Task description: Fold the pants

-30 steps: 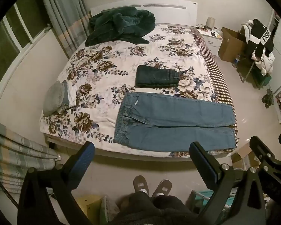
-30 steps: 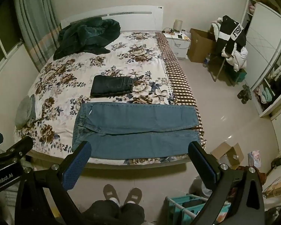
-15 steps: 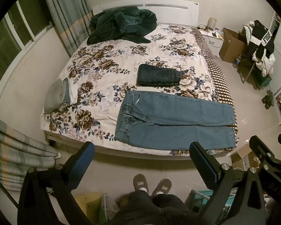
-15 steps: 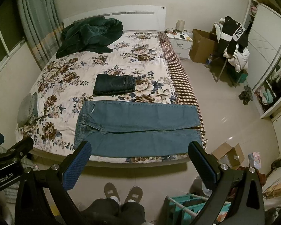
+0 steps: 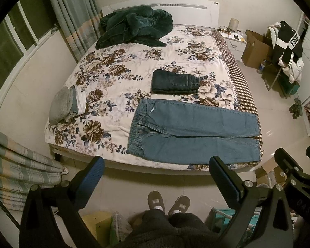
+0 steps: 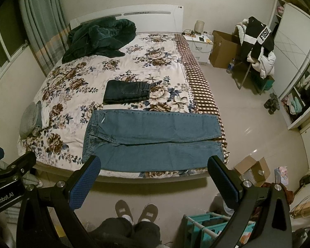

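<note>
Light blue jeans (image 5: 193, 133) spread flat along the bed's (image 5: 105, 78) near edge at twelve o'clock, legs toward three, ready for folding. Left gripper (image 5: 158, 172) and right gripper (image 6: 155, 170) both gaping, empty, well short. Dark folded pants (image 6: 127, 92) beyond, finished apparently.

Black gripper (image 5: 156, 165), blue pads (image 5: 92, 175)
</note>
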A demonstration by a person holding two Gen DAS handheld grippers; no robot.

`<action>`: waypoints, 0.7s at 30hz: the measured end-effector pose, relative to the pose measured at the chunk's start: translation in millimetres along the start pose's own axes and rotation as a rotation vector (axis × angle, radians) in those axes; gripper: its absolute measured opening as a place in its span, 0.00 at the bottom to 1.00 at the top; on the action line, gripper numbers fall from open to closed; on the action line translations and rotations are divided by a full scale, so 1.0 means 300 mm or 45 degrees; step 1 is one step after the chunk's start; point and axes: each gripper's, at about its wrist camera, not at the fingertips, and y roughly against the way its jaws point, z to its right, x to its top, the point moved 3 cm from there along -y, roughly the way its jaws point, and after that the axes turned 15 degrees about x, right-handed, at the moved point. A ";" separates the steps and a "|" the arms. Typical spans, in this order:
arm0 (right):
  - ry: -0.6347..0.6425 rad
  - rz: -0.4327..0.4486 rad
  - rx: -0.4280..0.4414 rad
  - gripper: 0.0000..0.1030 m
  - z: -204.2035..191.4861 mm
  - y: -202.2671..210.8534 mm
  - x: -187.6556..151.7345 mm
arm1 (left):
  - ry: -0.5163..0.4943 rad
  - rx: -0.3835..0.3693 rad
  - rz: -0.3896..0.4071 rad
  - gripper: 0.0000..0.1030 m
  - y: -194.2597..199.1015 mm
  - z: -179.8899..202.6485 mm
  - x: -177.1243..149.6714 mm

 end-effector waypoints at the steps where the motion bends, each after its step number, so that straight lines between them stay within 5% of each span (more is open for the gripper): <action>1: 0.000 0.000 0.001 1.00 0.001 -0.002 -0.001 | -0.003 0.003 0.001 1.00 -0.002 0.003 0.001; 21: -0.002 -0.008 0.003 1.00 -0.008 -0.006 -0.010 | -0.003 0.000 -0.002 1.00 0.003 -0.010 -0.007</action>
